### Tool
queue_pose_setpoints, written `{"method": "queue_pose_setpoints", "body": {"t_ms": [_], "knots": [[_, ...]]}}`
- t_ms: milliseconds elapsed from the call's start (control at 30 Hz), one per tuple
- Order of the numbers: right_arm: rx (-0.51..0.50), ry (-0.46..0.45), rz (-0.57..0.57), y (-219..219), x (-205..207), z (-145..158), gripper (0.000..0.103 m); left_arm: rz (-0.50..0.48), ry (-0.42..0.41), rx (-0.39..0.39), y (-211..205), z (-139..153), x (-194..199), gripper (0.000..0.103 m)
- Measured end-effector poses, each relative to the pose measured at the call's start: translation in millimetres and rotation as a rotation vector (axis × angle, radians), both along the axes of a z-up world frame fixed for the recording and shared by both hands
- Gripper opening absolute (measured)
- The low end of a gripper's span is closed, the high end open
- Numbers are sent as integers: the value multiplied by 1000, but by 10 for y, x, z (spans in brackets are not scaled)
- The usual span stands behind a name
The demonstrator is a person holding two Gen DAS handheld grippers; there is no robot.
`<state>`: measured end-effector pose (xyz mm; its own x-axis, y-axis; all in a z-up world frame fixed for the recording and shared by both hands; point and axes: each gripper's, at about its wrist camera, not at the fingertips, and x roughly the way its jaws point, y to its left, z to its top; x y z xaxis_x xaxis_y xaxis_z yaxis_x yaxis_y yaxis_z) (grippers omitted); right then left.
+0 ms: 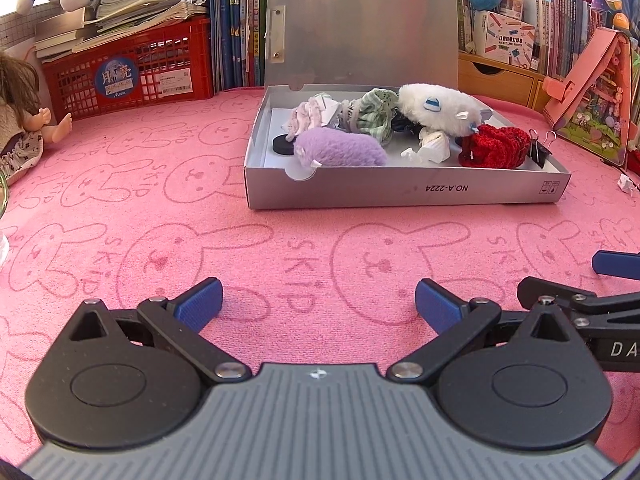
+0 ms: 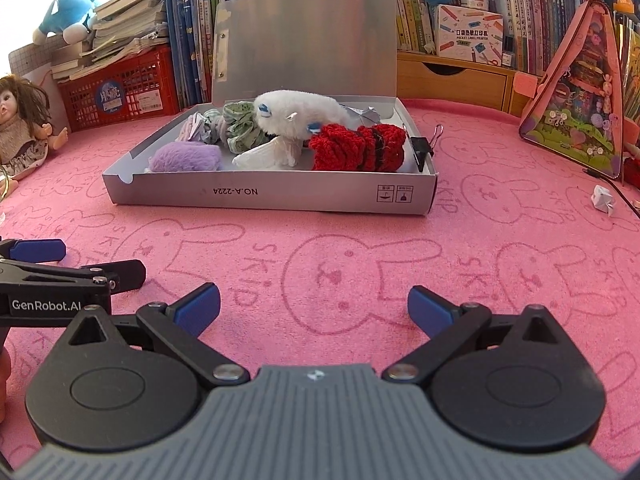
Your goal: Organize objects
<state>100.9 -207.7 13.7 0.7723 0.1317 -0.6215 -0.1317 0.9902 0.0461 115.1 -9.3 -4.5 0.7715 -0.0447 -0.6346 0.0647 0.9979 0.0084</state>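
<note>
A grey cardboard box [image 1: 400, 194] [image 2: 280, 198] with its lid raised stands on the pink rabbit-print cloth ahead of both grippers. In it lie a purple plush [image 1: 340, 148] [image 2: 186, 158], a white plush [image 1: 436, 108] [image 2: 300, 114], a red knitted piece [image 1: 494, 146] [image 2: 358, 146], a green checked scrunchie [image 1: 374, 114] [image 2: 240, 126], a black disc [image 1: 283, 145], folded white paper [image 1: 430, 146] [image 2: 264, 156] and a black binder clip [image 1: 540, 148] [image 2: 422, 146]. My left gripper [image 1: 319, 300] is open and empty, low over the cloth. My right gripper [image 2: 314, 304] is open and empty beside it.
A small folded white paper [image 2: 602, 200] [image 1: 626, 184] lies on the cloth at the right. A doll [image 2: 22, 120] [image 1: 20, 120] sits at the left. A red crate [image 1: 132, 72] with books, a wooden drawer unit [image 2: 456, 80] and a pink house toy [image 2: 580, 112] line the back.
</note>
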Motion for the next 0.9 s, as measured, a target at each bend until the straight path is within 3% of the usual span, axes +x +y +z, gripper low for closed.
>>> {"method": "queue_pose_setpoints", "body": {"t_ms": [200,900], "knots": [[-49,-4,-3,88,4,-31,103,6,-16,2,-7,-19,-10,103],[-38,-2,-6,73,12,-38,103,26,-31,-7,3,-34,5,103]]}}
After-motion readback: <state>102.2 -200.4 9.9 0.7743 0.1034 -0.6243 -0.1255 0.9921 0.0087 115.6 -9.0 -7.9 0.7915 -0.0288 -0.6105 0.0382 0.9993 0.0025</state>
